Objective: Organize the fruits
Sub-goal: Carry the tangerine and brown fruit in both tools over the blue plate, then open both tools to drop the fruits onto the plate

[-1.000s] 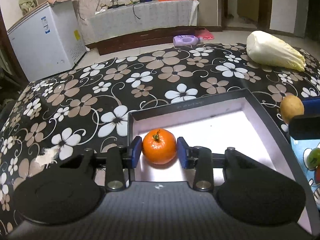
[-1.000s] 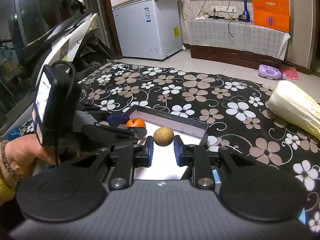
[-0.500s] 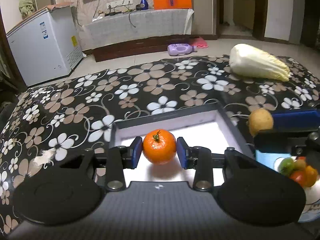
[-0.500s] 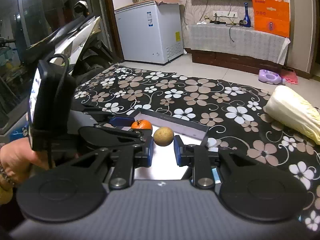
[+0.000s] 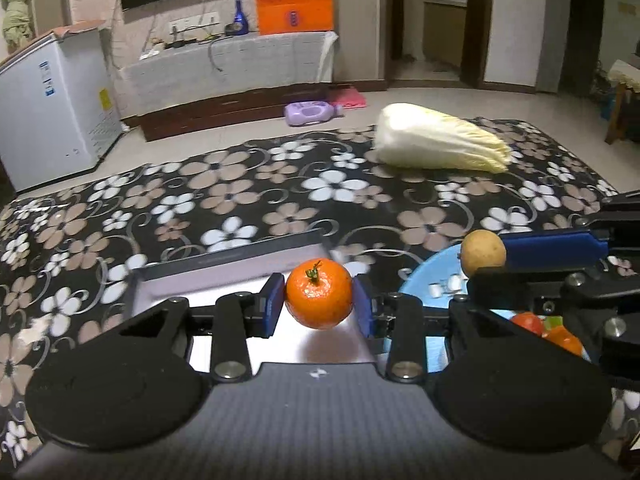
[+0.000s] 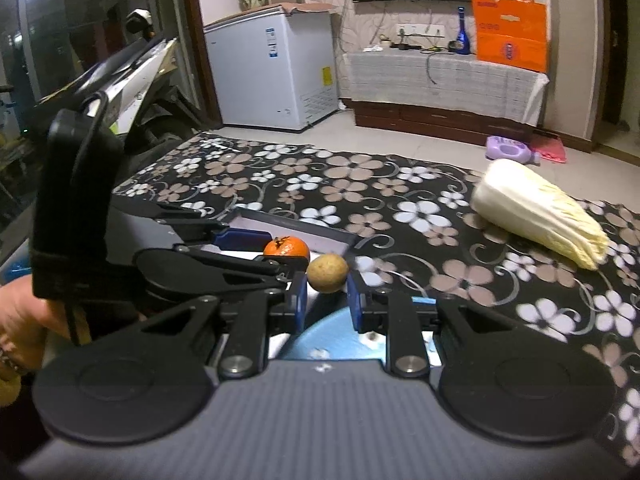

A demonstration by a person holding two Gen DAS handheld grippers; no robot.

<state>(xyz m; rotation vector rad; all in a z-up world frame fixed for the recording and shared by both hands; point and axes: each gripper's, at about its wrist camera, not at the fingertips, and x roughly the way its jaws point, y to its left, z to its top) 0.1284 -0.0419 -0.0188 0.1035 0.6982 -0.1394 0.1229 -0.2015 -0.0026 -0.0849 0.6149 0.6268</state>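
Observation:
My left gripper (image 5: 319, 306) is shut on an orange tangerine (image 5: 319, 299) and holds it in the air over the right part of a white-bottomed dark tray (image 5: 224, 264). My right gripper (image 6: 327, 298) is shut on a small brownish round fruit (image 6: 327, 273), above the rim of a blue plate (image 6: 320, 340). In the left wrist view that fruit (image 5: 483, 253) hangs over the blue plate (image 5: 424, 280), which holds red, green and orange fruits (image 5: 552, 330). The tangerine also shows in the right wrist view (image 6: 286, 249), just left of the brownish fruit.
A napa cabbage (image 5: 438, 144) lies on the flowered tablecloth (image 5: 240, 184) at the far right. The person's left hand (image 6: 24, 320) and the left gripper's body fill the left of the right wrist view. A white freezer (image 5: 52, 104) stands beyond the table.
Both grippers have risen and moved right with their fruits. The tangerine has lifted off the tray floor. The blue plate has come into view under the right gripper.

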